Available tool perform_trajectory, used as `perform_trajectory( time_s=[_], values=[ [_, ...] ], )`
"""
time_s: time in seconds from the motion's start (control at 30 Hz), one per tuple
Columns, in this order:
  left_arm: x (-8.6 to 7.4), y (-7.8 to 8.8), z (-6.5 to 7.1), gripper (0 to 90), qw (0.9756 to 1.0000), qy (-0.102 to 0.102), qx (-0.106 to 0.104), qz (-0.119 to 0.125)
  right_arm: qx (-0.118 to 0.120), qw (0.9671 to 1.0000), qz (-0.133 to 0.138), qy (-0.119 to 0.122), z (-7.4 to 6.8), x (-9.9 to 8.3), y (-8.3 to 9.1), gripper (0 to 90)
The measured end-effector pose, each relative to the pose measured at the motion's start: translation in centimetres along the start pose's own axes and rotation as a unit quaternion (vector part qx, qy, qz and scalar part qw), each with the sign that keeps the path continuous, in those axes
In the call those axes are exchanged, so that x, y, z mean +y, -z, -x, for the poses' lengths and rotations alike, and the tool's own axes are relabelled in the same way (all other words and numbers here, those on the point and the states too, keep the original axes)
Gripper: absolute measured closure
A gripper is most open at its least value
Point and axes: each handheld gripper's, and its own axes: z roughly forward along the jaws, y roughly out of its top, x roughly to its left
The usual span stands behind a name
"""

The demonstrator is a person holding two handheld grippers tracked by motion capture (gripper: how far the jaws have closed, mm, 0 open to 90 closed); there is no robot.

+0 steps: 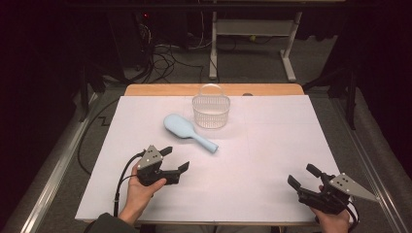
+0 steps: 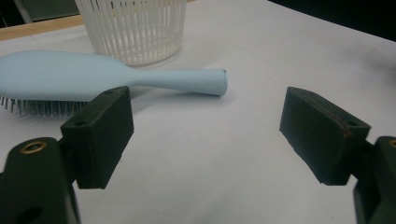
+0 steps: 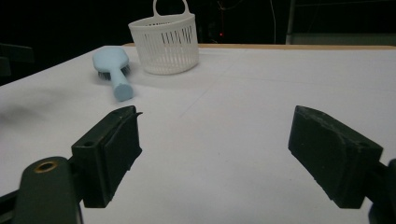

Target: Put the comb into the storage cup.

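A light blue hairbrush (image 1: 187, 131) lies bristles down on the white table, its handle pointing toward the near right. Just behind it stands a white slotted basket (image 1: 211, 110) with a hoop handle. My left gripper (image 1: 175, 159) is open, a short way in front of the brush's handle, nothing between its jaws. In the left gripper view the hairbrush (image 2: 112, 79) and basket (image 2: 133, 25) sit close ahead of the left gripper (image 2: 205, 130). My right gripper (image 1: 304, 176) is open near the front right edge; its view shows the right gripper (image 3: 215, 154), the hairbrush (image 3: 113, 66) and basket (image 3: 166, 43) far off.
The white sheet (image 1: 272, 145) covers a wooden table whose bare far edge (image 1: 160, 90) shows behind the basket. Beyond the table are a desk frame (image 1: 252, 43) and tangled cables (image 1: 165, 58) on the floor. A person's hands hold both grippers at the near edge.
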Motion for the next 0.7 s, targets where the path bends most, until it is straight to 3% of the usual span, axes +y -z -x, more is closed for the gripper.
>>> perform_trajectory(
  time_s=[0.7],
  values=[
    [1.9, -2.4, 0.5, 19.2, 0.9999, -0.005, -0.009, -0.003, 0.002, 1.0, 0.0, 0.0, 0.0, 0.0, 0.0, 17.3]
  ],
)
